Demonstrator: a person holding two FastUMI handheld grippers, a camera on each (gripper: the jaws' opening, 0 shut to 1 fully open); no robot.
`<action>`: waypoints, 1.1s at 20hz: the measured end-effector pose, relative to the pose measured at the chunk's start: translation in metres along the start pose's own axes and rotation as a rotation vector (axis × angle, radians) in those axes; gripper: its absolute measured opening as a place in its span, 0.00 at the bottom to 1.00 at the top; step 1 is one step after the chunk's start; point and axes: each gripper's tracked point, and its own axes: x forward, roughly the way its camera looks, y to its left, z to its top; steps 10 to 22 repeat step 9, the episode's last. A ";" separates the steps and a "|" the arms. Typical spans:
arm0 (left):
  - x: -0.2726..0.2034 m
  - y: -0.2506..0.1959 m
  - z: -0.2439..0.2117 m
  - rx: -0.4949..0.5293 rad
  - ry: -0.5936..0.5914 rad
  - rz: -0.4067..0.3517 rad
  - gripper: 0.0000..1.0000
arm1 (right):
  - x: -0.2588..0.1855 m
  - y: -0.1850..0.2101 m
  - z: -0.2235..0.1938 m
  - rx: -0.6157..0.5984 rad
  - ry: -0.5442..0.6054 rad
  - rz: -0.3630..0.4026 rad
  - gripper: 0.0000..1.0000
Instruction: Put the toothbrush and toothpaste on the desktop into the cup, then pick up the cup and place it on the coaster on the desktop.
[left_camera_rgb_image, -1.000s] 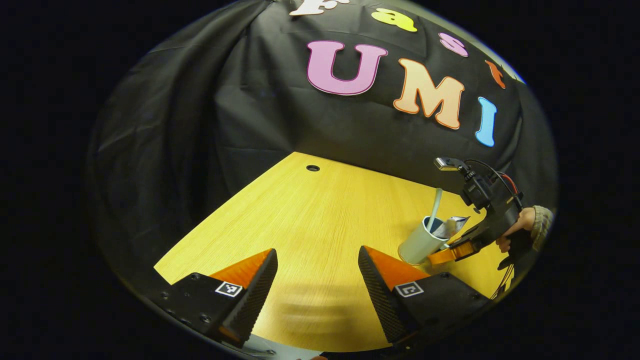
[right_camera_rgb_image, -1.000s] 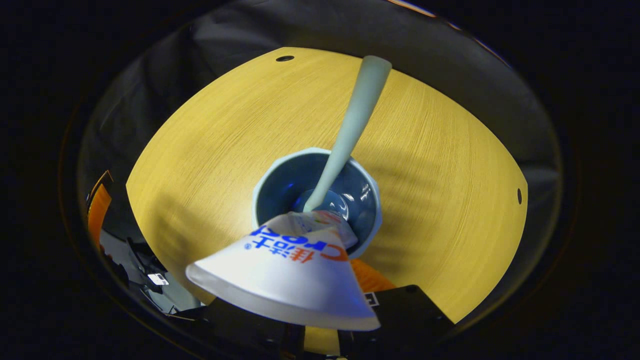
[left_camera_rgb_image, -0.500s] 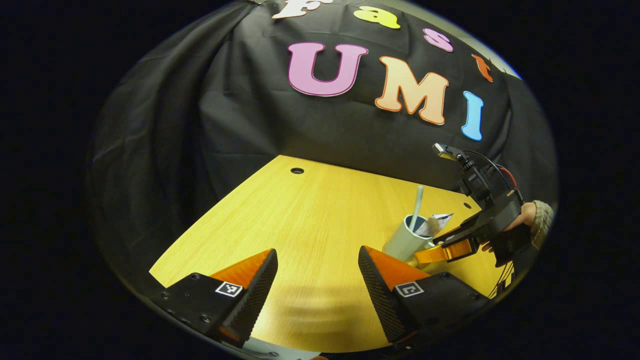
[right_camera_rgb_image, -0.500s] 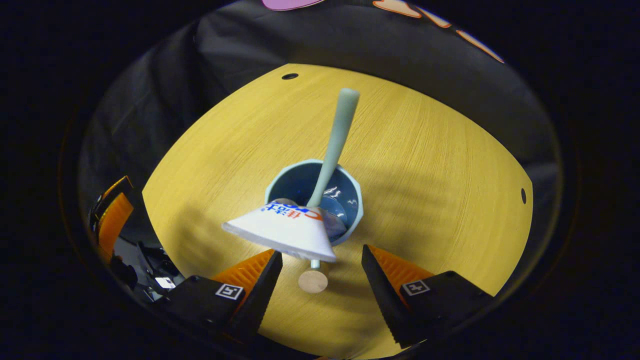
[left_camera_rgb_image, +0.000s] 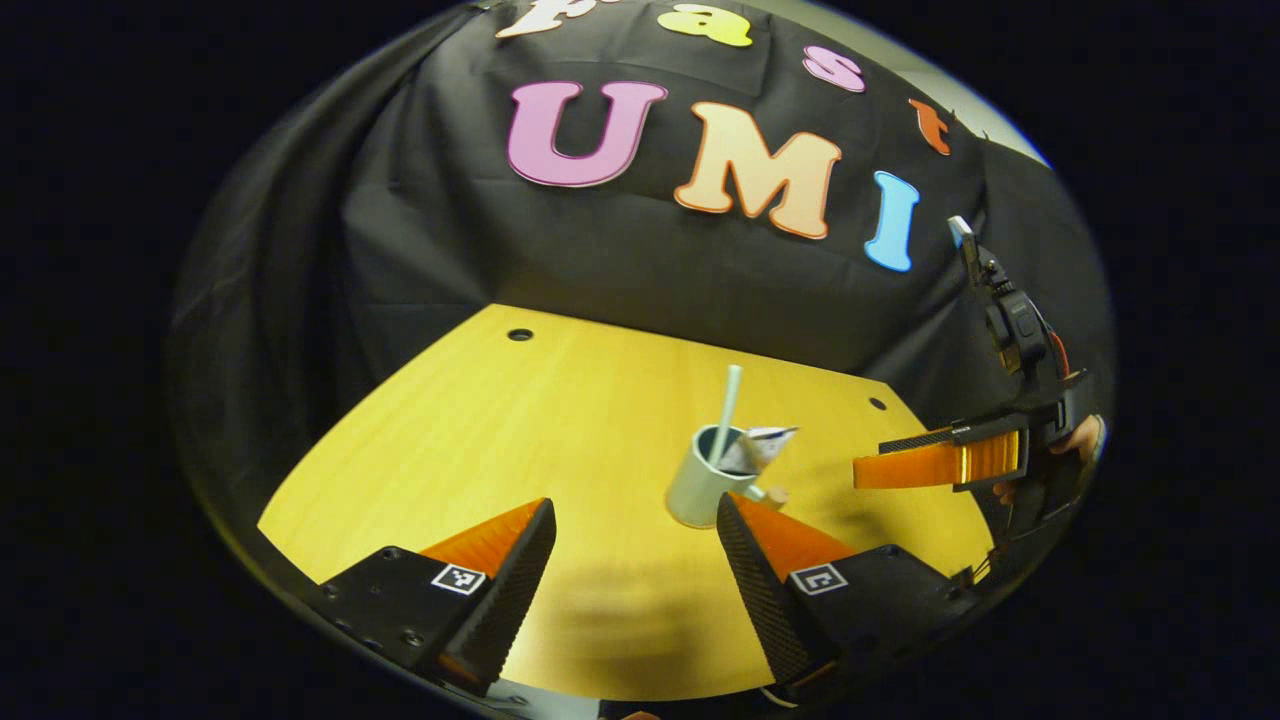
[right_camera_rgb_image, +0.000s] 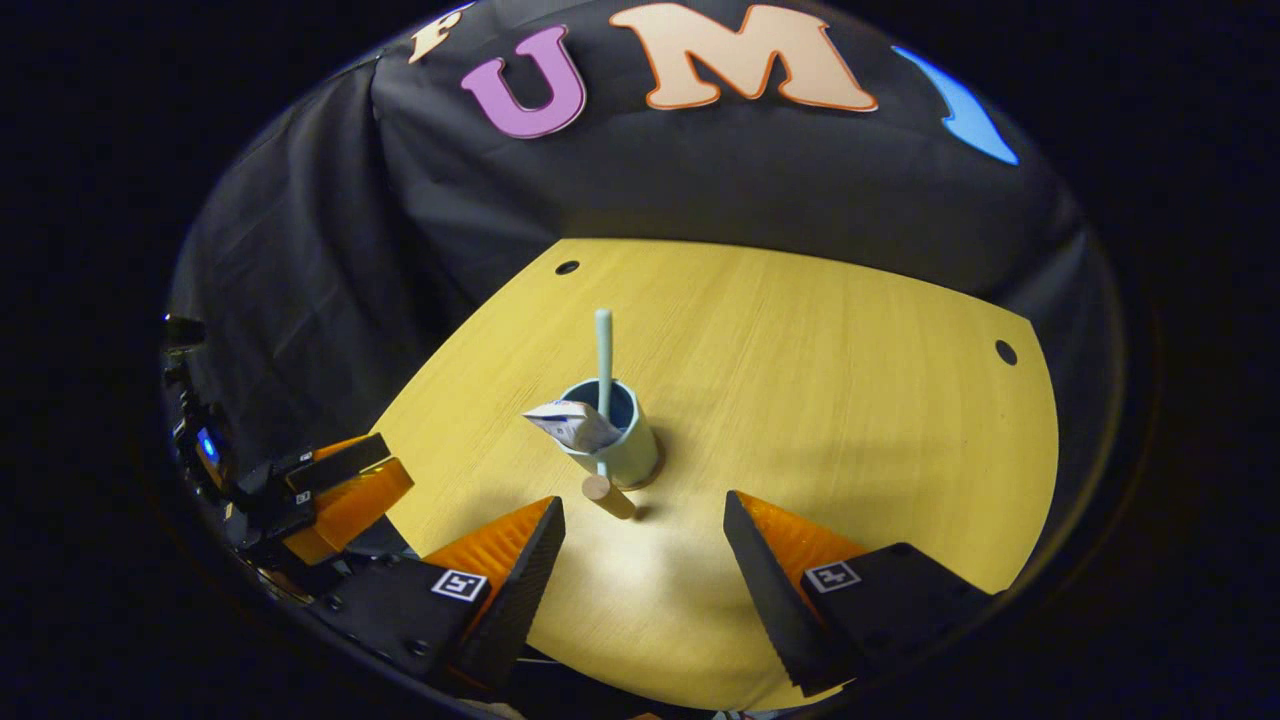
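A: Cup (right_camera_rgb_image: 618, 440) stands upright mid-desk (right_camera_rgb_image: 850, 400). Toothbrush (right_camera_rgb_image: 603, 350) handle pokes straight up out of it; toothpaste (right_camera_rgb_image: 570, 424) tube leans over the near rim. A small round tan handle or peg (right_camera_rgb_image: 606, 494) sticks out low on the near side, can't tell which.

B: Tongs?

A: Right gripper (right_camera_rgb_image: 640, 560) spread wide, nothing between the fingers, just short of the cup. Left gripper (left_camera_rgb_image: 635, 560) likewise spread and empty, cup (left_camera_rgb_image: 702, 484) just ahead of it.

B: How will it handle?

A: Looks a stiff, smooth-walled cup, light, likely slippery. Top-heavy with that tall brush, I'd judge. Take the wall low, below the tube; a rim pinch risks crushing the soft tube or tipping. Coaster not spotted from here.
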 end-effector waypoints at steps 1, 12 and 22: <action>0.004 -0.010 -0.003 0.018 0.013 -0.010 0.94 | -0.010 -0.009 -0.006 0.015 -0.016 -0.014 0.99; 0.020 -0.089 -0.006 0.198 0.052 -0.138 0.94 | -0.053 -0.062 -0.054 0.148 -0.051 -0.111 0.99; 0.020 -0.089 -0.006 0.198 0.052 -0.138 0.94 | -0.053 -0.062 -0.054 0.148 -0.051 -0.111 0.99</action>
